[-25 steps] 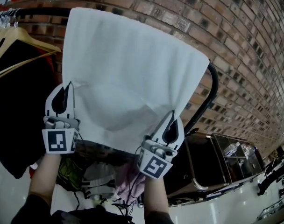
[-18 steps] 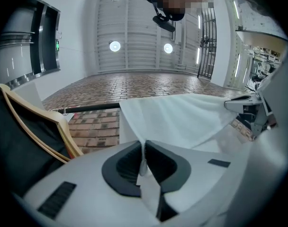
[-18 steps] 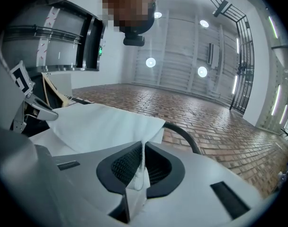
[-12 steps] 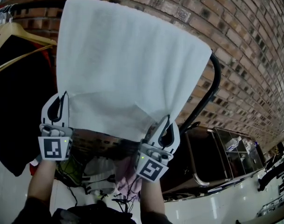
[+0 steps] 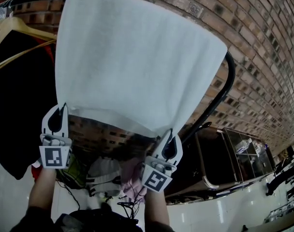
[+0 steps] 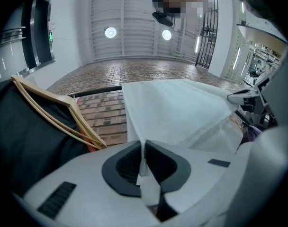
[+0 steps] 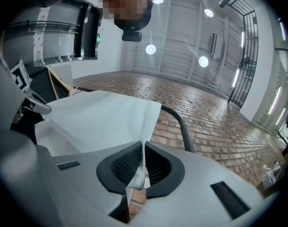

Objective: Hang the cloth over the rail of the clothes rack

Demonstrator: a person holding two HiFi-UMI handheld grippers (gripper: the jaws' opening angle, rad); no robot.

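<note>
Ceiling lights [image 6: 110,31]: gripper views only; L fingers [image 6: 121,167], R fingers [image 7: 124,165] tight on cloth [image 5: 137,57]

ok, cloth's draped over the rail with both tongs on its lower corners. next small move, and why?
Probably open both tongs and let go. The white cloth already lies over the rail and hangs flat, with the left tongs and right tongs each pinching a bottom corner. Nothing looks left to pull.

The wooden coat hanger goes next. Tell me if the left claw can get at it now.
Probably not yet. The left claw is shut on a bottom corner of the white cloth. The way to the light wooden coat hanger looks free, but it must let go first.
</note>
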